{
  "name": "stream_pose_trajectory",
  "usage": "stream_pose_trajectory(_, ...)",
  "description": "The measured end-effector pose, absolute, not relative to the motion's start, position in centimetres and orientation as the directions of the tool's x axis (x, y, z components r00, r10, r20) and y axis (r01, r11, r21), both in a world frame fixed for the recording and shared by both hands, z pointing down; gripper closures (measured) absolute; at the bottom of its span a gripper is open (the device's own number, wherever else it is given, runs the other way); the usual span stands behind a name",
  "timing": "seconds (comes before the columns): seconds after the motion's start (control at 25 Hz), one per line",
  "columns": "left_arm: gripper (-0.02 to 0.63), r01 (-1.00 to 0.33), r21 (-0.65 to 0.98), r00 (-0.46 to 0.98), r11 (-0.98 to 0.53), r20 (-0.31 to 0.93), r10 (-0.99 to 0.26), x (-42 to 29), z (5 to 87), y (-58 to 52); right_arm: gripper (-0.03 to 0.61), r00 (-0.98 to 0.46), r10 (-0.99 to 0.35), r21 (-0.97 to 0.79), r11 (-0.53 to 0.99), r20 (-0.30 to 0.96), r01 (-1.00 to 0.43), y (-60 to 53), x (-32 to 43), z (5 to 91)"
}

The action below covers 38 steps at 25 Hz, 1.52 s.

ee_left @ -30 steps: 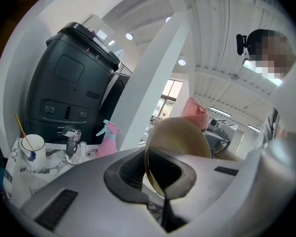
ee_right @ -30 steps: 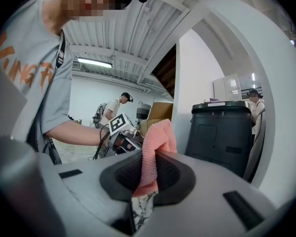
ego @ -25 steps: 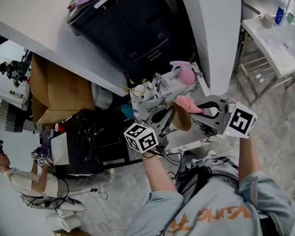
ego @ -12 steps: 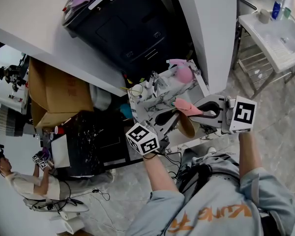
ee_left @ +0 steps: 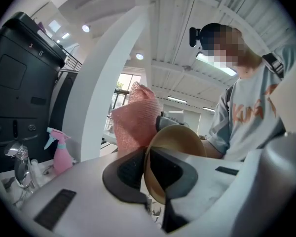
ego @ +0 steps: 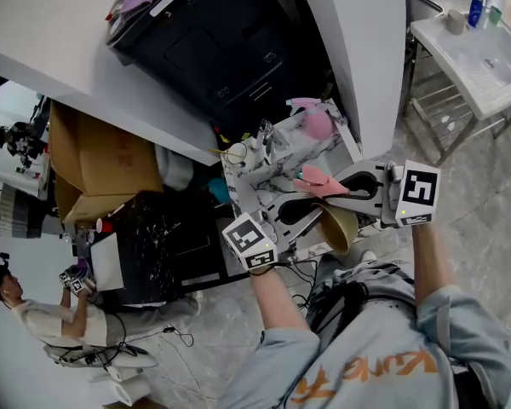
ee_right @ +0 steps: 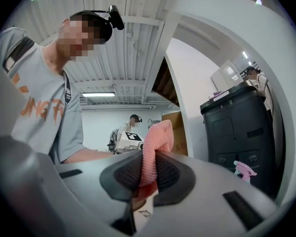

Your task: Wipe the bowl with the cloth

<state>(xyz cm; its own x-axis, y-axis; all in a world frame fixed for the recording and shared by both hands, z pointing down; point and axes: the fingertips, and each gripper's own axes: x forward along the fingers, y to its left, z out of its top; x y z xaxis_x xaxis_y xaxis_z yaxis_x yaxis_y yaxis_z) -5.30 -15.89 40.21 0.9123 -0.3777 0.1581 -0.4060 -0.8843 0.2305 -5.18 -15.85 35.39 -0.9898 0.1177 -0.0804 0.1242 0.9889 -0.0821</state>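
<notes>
Left gripper [ee_left: 144, 172] is pinching the bowl [ee_left: 180, 137] rim, near side, in the air; right gripper [ee_right: 147, 174] is pinching the cloth [ee_right: 155, 142] just beyond; wiping likely beginning, cloth needing pressing into bowl

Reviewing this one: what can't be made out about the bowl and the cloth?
- Lower half of the tan round bowl: left gripper view, behind the left claw; head view, too small.
- Whether the pink knitted cloth touches the bowl: left gripper view, bowl rim hides the contact.
- Cloth's lower end: right gripper view, buried in the right claw.
</notes>
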Motion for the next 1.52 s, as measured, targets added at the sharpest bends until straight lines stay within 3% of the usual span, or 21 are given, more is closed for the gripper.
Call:
stream_pose_trajectory(0.12,0.581,-0.34,0.233,0.94,-0.911,0.1,-0.325,-4.7,39.3,-14.8,0.529,-0.99,0.104,-0.105,0.988,-0.095,0.113,-16.2,-5.0,35.7)
stream_pose_trajectory(0.32,0.583,-0.283,0.253,0.937,-0.925,-0.133,-0.323,-5.5,35.7,-14.5,0.529,-0.994,0.102,-0.118,0.987,-0.041,0.106,-16.1,-5.5,37.6)
stream_pose_trajectory(0.64,0.584,-0.339,0.275,0.855,-0.899,-0.308,-0.417,-7.7,33.1,-15.8,0.529,-0.981,0.19,-0.154,0.969,-0.038,0.194,-14.2,-6.8,38.2)
stream_pose_trajectory(1.16,0.584,-0.484,0.444,0.668,-0.754,-0.369,-0.646,-13.0,33.5,-18.6,0.529,-0.951,0.305,-0.167,0.936,-0.05,0.309,-12.0,-7.4,37.9)
stream_pose_trajectory(1.52,0.583,-0.519,0.548,0.634,-0.656,-0.269,-0.725,-14.5,36.5,-19.7,0.529,-0.894,0.383,-0.183,0.885,-0.233,0.427,-11.3,-5.9,35.2)
